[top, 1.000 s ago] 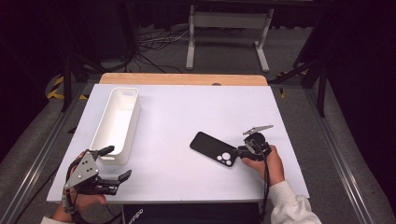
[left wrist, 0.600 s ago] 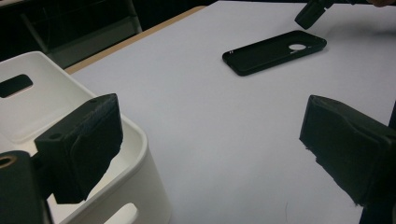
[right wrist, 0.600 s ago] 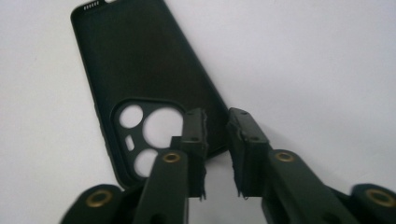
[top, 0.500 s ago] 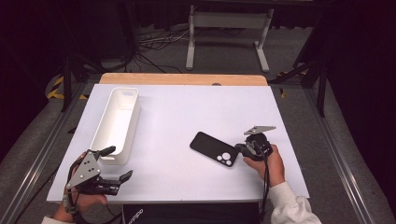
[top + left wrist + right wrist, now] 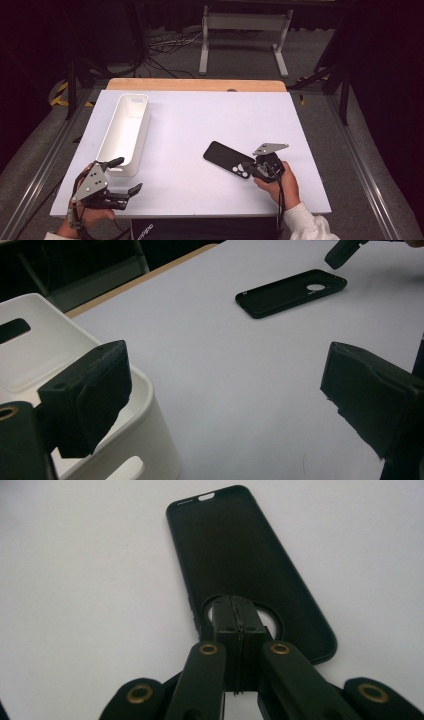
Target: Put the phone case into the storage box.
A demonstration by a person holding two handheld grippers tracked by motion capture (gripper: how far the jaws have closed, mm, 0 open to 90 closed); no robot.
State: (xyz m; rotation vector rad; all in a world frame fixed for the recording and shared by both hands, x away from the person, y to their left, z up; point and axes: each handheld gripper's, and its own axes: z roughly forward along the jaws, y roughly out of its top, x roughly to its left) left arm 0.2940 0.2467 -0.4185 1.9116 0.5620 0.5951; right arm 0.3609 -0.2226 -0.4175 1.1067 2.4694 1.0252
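Phone case lies flat and open side up on my white counter, right of the middle, slanting from upper left to lower right in the high view. My right gripper sits at its near, lower right end. In the right gripper view my fingers are pressed together pad to pad, having just closed, and nothing is caught between them. Their joined tips sit over the round camera cutout at the case's near end, with the rest of the case stretching away ahead of them. Whether the tips touch the case or the counter inside the cutout I cannot tell.

My left gripper rests at the counter's near left corner, well apart from the case, just beside the near end of the white bin. Its fingers stand wide apart and hold nothing; in the left gripper view one is over the bin's rim, and the case lies far ahead on the bare counter.
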